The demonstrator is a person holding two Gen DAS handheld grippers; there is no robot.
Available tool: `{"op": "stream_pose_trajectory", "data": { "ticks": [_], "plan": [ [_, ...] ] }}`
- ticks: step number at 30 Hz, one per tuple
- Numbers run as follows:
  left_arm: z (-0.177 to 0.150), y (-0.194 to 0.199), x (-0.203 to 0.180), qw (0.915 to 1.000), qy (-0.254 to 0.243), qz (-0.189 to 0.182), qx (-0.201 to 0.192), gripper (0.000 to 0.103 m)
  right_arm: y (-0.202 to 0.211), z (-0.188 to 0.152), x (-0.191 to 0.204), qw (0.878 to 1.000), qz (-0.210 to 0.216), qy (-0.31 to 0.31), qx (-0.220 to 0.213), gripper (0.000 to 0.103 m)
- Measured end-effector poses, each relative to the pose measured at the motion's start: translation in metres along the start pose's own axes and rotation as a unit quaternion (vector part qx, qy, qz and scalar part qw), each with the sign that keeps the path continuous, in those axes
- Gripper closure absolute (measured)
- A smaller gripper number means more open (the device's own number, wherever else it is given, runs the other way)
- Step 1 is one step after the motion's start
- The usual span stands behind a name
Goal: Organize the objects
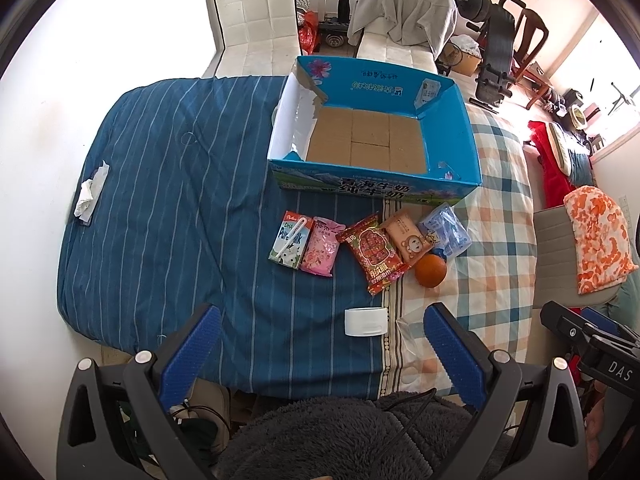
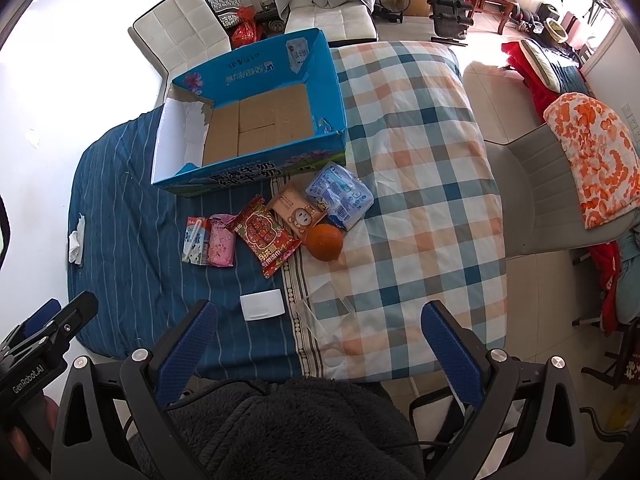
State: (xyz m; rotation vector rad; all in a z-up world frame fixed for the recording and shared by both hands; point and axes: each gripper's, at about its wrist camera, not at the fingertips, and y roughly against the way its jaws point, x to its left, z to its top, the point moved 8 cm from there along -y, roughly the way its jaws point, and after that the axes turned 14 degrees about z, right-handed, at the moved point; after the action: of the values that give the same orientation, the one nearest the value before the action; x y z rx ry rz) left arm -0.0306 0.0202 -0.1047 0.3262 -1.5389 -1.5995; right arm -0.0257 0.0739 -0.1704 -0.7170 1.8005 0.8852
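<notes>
We hold both claws back at the near edge of the table, above our lap, so that the whole spread stays in sight before any reach. The left claw stands wide open with nothing between its blue pads, and the right claw is likewise spread wide and empty. The open blue box sits toward the far side with its cardboard floor bare, which suggests to us that it is meant to receive the loose things. Those lie in a row just in front of it: a milk carton at the left touching a pink packet, then a red snack bag, a tan packet, a blue pouch and an orange at the right. A small white box lies nearest, just beyond the left claw. Beside it something clear, perhaps a plastic bag, rests on the checked cloth.
</notes>
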Motion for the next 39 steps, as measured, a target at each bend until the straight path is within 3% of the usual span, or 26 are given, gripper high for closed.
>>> {"op": "stream_pose_trajectory", "data": {
  "ticks": [5, 11, 19, 25, 27, 31, 37, 39],
  "plan": [
    [-0.006, -0.041, -0.018, 0.9996, -0.022, -0.011, 0.01, 0.0, -0.031, -0.01, -0.023, 0.998, -0.023, -0.017, 0.056, 0.0],
    [-0.037, -0.117, -0.068, 0.9931, -0.074, -0.04, 0.082, 0.002, -0.088, -0.039, -0.062, 0.988, -0.046, -0.044, 0.141, 0.0],
    [-0.066, -0.208, -0.109, 0.9802, -0.107, -0.029, 0.164, 0.024, -0.129, -0.082, -0.083, 0.972, -0.036, -0.07, 0.224, 0.0],
    [-0.078, -0.238, -0.117, 0.9741, -0.097, -0.039, 0.2, 0.026, -0.132, -0.1, -0.085, 0.961, -0.032, -0.078, 0.262, 0.0],
    [-0.084, -0.245, -0.123, 0.9706, -0.103, -0.046, 0.213, 0.037, -0.133, -0.105, -0.085, 0.957, -0.033, -0.082, 0.278, 0.0],
    [-0.086, -0.247, -0.124, 0.9713, -0.11, -0.041, 0.207, 0.037, -0.139, -0.112, -0.084, 0.949, -0.037, -0.08, 0.301, 0.0],
    [-0.09, -0.24, -0.088, 0.9752, -0.103, -0.008, 0.196, 0.037, -0.168, -0.123, -0.067, 0.94, -0.047, -0.022, 0.336, 0.0],
    [-0.093, -0.241, -0.073, 0.9754, -0.091, -0.001, 0.201, 0.037, -0.18, -0.131, -0.06, 0.932, -0.049, -0.003, 0.36, 0.0]
  ]
}}
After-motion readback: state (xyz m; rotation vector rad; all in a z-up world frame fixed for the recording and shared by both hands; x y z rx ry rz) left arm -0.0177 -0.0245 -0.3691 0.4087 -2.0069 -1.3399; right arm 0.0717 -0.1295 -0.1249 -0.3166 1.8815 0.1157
